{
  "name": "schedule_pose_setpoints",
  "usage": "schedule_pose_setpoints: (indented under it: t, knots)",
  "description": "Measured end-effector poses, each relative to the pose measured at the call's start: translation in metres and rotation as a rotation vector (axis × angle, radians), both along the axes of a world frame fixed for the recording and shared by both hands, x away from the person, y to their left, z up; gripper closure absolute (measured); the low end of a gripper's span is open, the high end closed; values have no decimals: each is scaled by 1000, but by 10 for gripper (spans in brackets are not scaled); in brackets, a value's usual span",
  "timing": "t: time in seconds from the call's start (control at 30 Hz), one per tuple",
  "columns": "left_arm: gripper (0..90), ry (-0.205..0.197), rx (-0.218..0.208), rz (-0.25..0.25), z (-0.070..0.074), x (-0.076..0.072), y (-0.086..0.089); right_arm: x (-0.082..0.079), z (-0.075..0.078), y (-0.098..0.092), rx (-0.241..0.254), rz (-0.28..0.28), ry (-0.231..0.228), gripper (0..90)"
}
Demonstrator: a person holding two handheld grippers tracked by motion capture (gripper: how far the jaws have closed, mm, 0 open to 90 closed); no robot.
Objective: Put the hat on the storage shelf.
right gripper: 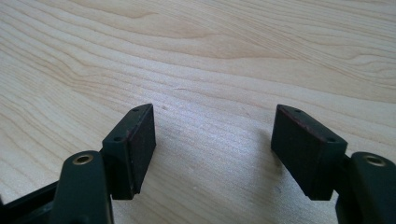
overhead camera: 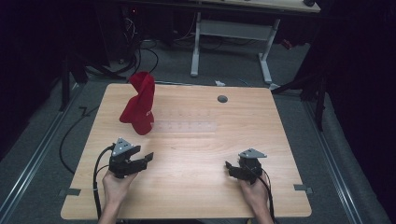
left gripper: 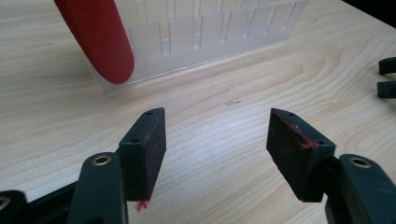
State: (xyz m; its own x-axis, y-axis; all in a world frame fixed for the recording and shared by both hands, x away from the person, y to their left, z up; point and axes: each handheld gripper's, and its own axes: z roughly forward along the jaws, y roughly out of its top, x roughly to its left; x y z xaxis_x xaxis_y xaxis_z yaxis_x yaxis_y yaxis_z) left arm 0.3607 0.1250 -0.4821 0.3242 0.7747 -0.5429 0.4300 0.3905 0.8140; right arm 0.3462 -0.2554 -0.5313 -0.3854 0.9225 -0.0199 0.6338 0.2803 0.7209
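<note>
A red cap (overhead camera: 139,102) stands propped upright at the left end of a clear plastic slotted rack (overhead camera: 187,120) on the far-left part of the wooden table (overhead camera: 187,186). In the left gripper view the cap (left gripper: 100,39) leans against the rack (left gripper: 210,35) ahead of my jaws. My left gripper (overhead camera: 145,159) rests near the front left, open and empty, its tips aimed right. My right gripper (overhead camera: 229,167) sits at the front right, open and empty, aimed left. The left gripper (left gripper: 215,135) and right gripper (right gripper: 212,133) both hover over bare wood.
A round grey grommet (overhead camera: 222,98) sits near the table's far edge. Beyond the table stands a white desk frame (overhead camera: 231,42) with cables on the floor. Tape marks lie at the table's front corners (overhead camera: 70,192). The other gripper's jaw tips (left gripper: 386,77) show at the right.
</note>
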Motion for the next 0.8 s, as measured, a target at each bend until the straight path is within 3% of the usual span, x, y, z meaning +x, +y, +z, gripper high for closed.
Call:
schedule_pose_setpoints:
  t: [0.33, 0.8]
  knots:
    - [365, 33, 23, 18, -17, 3, -2, 0, 0, 0, 0, 0, 0, 310]
    - [354, 47, 97, 44, -41, 10, -8, 0, 0, 0, 0, 0, 0, 310]
